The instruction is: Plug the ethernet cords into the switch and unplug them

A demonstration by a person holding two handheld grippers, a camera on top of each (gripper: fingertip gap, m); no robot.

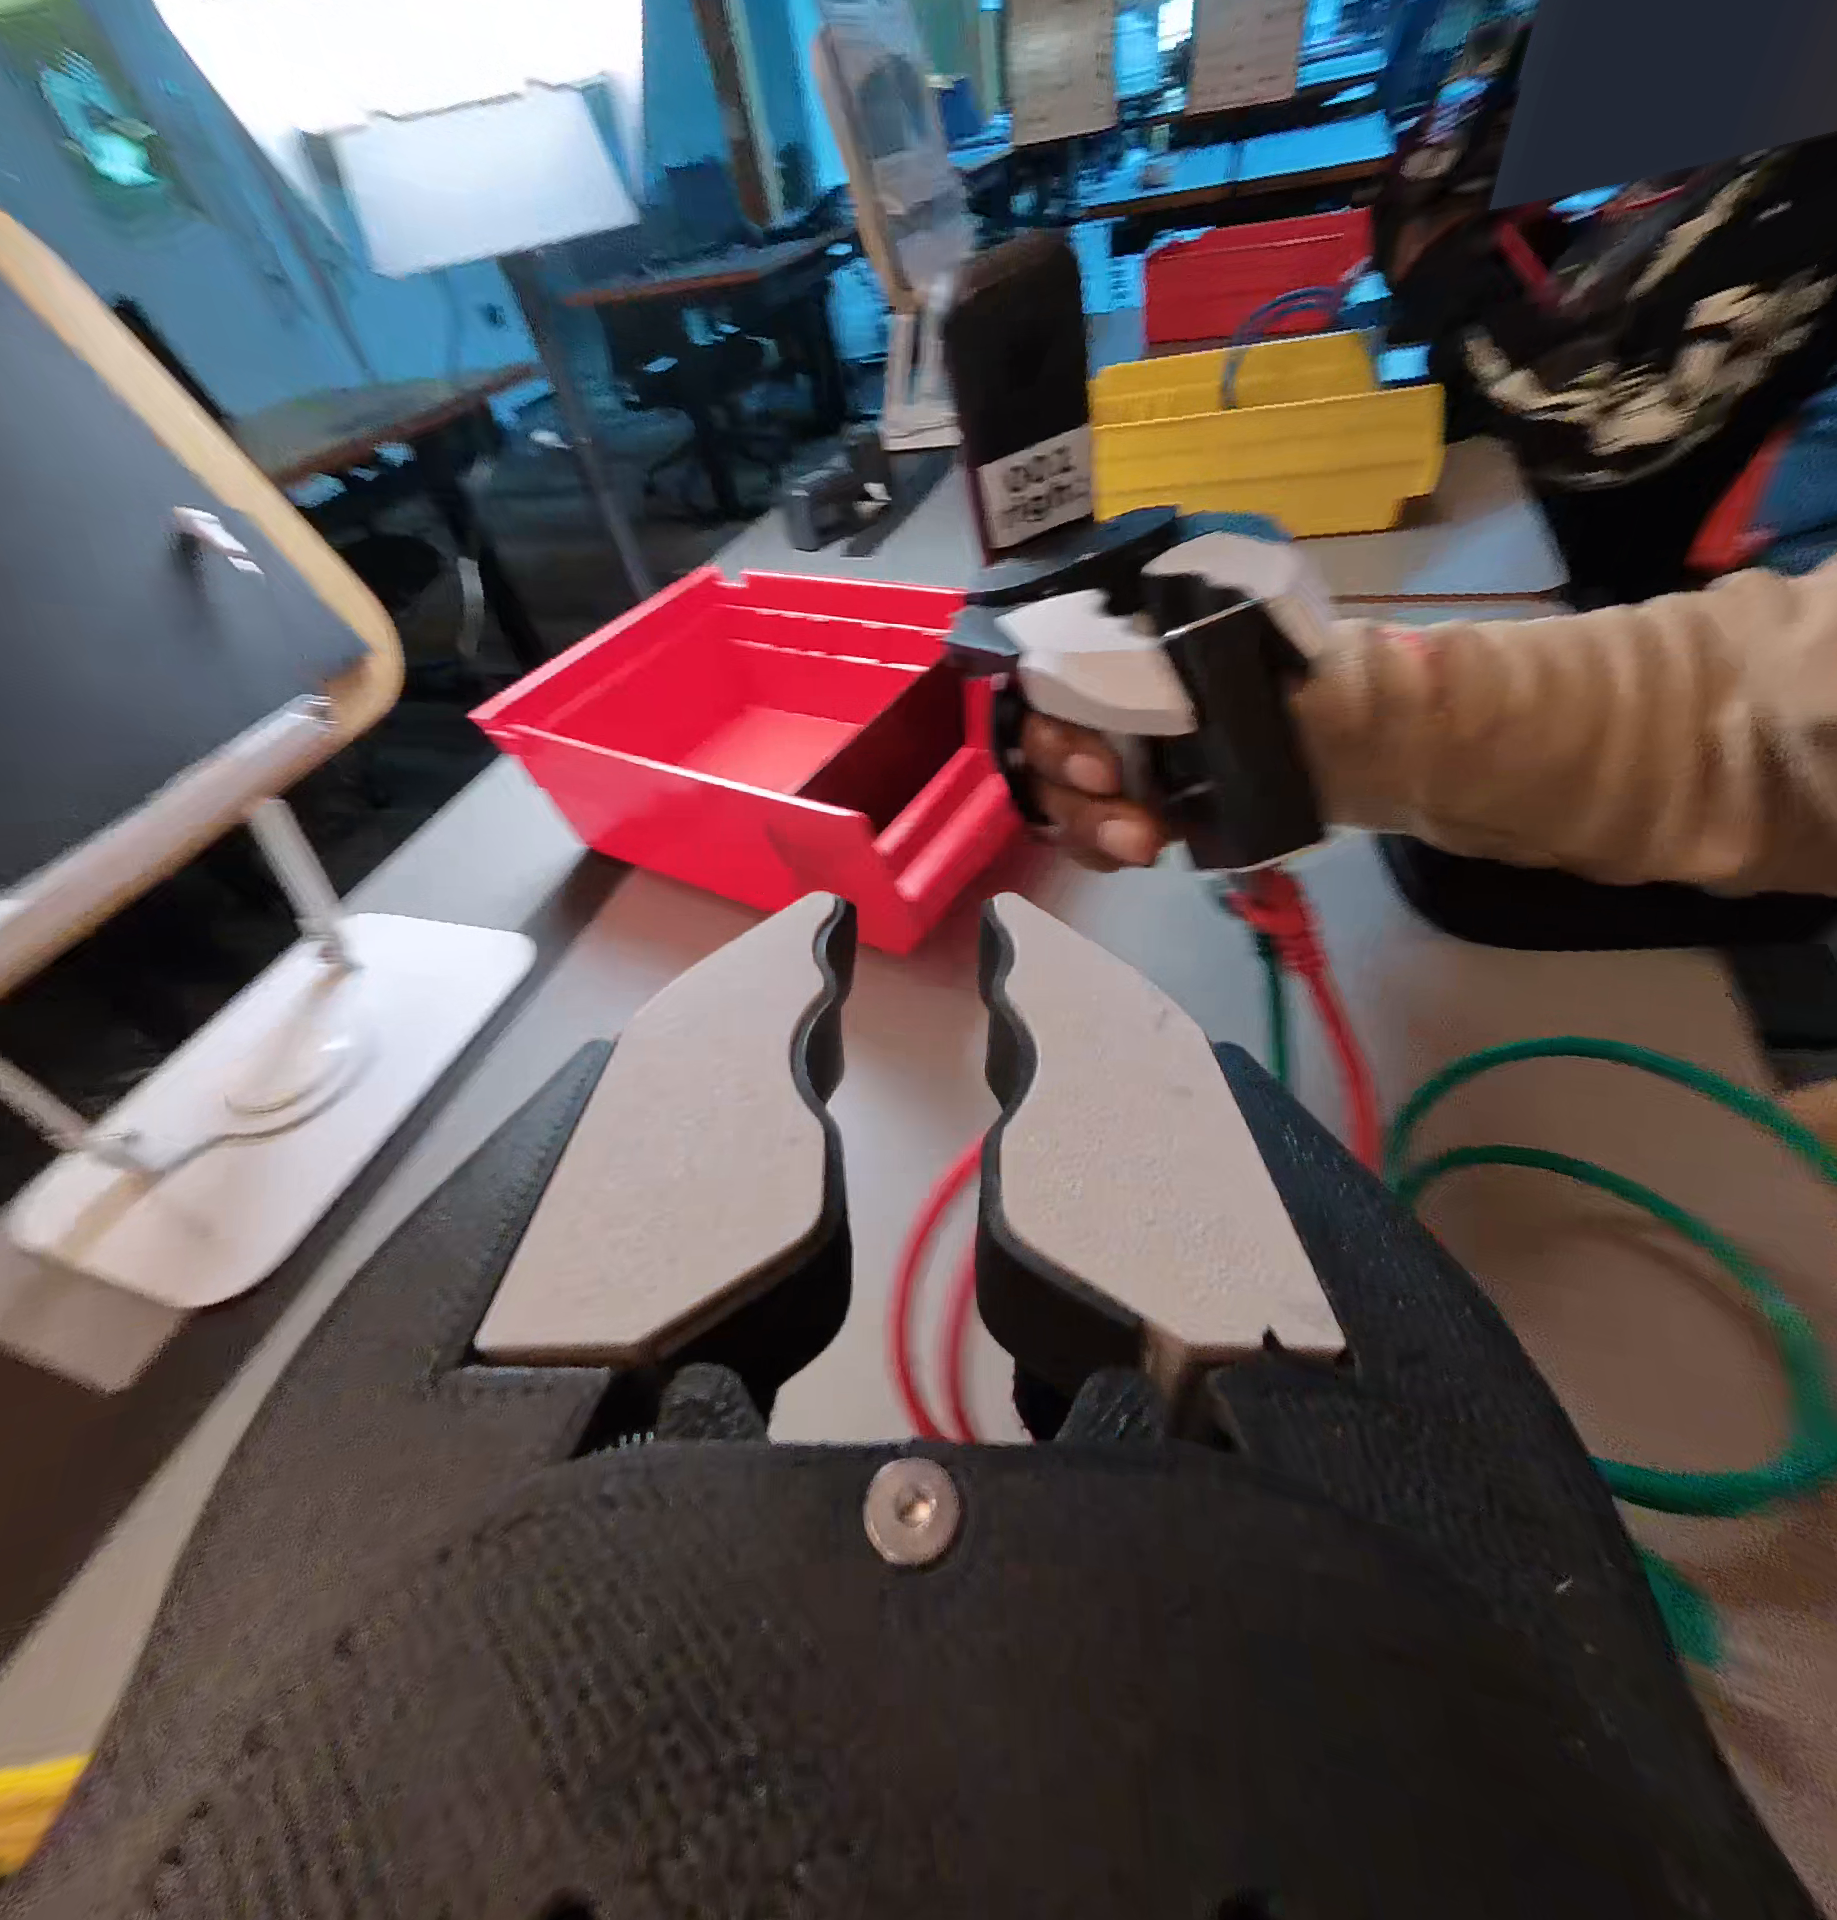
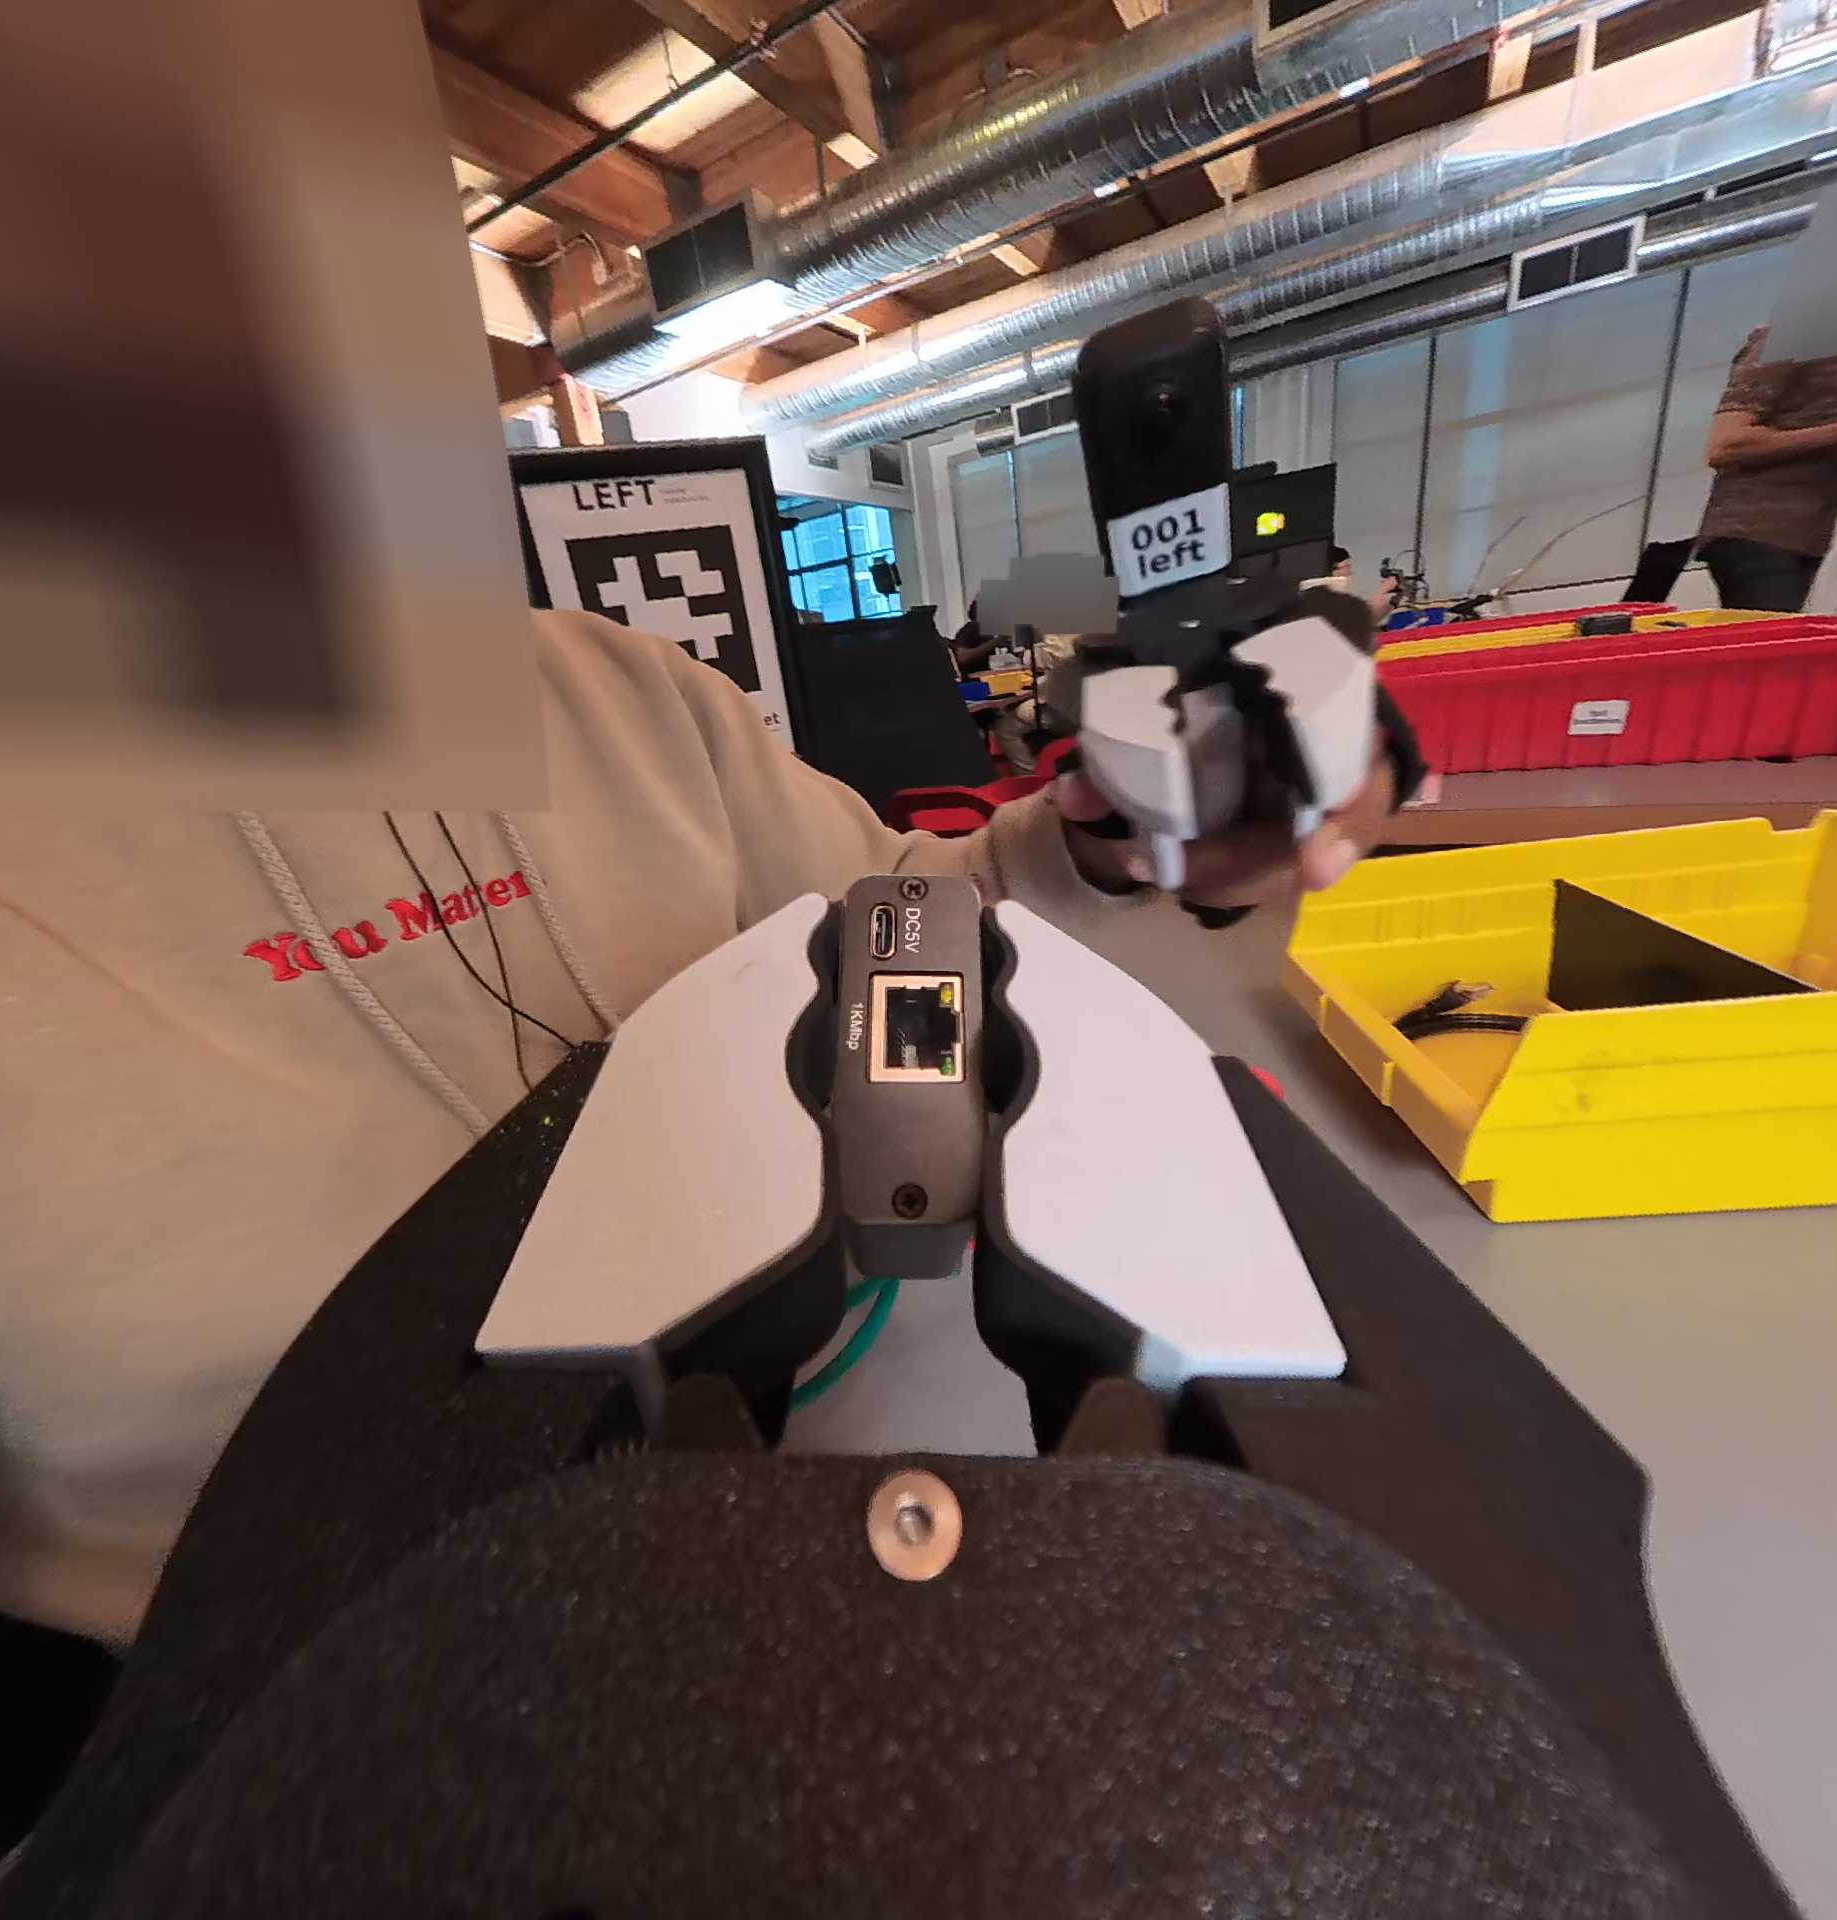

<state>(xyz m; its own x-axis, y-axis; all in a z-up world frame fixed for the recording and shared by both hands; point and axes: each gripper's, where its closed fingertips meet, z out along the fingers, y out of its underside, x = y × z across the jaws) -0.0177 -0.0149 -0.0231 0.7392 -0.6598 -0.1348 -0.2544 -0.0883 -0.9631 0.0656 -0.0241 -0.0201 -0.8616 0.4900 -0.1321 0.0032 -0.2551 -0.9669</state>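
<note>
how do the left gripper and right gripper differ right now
The left gripper is open with nothing between its fingers; the right gripper is shut on the switch. In its own view the left gripper points down over the table with a red cable beneath, while the right gripper faces the person's sweatshirt. Both have grey finger plates on black bodies.

switch [image 2: 911, 1049] between right gripper [image 2: 911, 1023] fingers

The thin green cord [image 1: 1662, 1226] runs off the right edge, and its plug end is hidden. The small dark metal switch [image 2: 909, 1070] hides its own back. The big black sign board [image 1: 114, 499] is blurry and cut off.
</note>
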